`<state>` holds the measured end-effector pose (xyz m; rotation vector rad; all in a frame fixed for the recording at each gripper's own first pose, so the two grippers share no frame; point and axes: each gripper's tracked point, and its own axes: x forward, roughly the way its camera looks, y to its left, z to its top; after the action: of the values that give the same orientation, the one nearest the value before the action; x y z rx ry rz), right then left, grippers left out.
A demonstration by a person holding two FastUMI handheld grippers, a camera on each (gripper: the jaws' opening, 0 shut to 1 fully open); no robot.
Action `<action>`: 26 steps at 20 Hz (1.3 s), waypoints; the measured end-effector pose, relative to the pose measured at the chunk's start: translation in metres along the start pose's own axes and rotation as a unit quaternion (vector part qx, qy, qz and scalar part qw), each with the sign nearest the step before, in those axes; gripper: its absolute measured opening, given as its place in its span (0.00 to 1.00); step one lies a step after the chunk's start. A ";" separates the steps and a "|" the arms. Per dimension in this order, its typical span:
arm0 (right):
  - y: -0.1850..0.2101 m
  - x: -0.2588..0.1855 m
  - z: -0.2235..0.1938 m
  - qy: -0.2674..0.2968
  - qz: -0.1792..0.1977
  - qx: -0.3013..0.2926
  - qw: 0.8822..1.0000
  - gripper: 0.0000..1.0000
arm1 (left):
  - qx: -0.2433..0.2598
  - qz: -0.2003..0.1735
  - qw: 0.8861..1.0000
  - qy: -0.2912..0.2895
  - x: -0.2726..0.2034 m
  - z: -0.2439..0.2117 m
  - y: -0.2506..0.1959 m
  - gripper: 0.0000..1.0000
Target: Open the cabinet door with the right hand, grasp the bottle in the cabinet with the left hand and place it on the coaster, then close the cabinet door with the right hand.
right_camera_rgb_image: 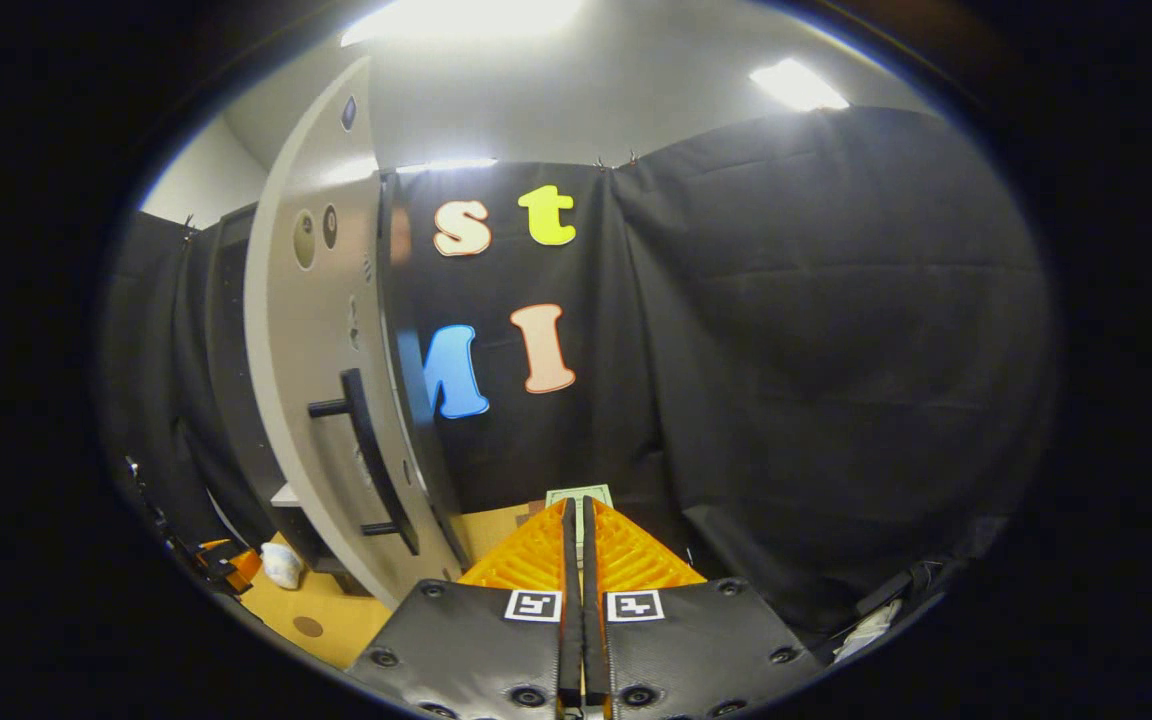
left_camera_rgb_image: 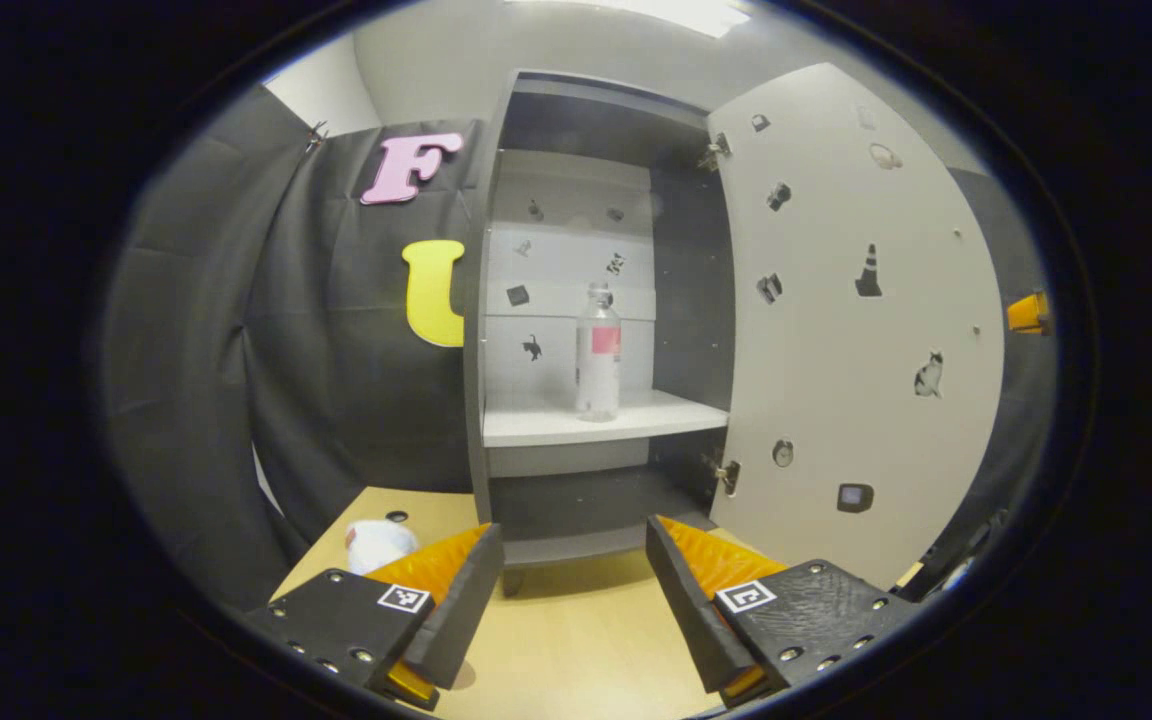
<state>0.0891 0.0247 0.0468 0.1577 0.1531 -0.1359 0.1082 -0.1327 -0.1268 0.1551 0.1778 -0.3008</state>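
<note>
Door (left_camera_rgb_image: pixel 856 320) already open, first step done. Bottle (left_camera_rgb_image: pixel 598 352) upright on cabinet shelf (left_camera_rgb_image: pixel 536 425), near front edge, untouched. My left gripper (left_camera_rgb_image: pixel 566 600) spread, empty, aimed at bottle, well apart. My right gripper (right_camera_rgb_image: pixel 576 560) pressed together, empty, beside door handle (right_camera_rgb_image: pixel 366 460). Left: grasp, place on coaster, close door. Coaster: cannot tell where.

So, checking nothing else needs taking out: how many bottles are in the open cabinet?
1: a clear plastic bottle with a red label, upright on the white middle shelf. The dark compartments above and below look bare, though their depths are partly hidden.
</note>
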 end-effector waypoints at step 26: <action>-0.043 0.180 0.012 -0.054 -0.101 -0.027 0.993 0.92 | -0.011 -0.060 0.997 -0.039 0.213 0.147 -0.023 0.86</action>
<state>0.2602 -0.0416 0.0228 0.0799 0.0651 -0.3411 0.3235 -0.2405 -0.0286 0.1115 0.1122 -0.4228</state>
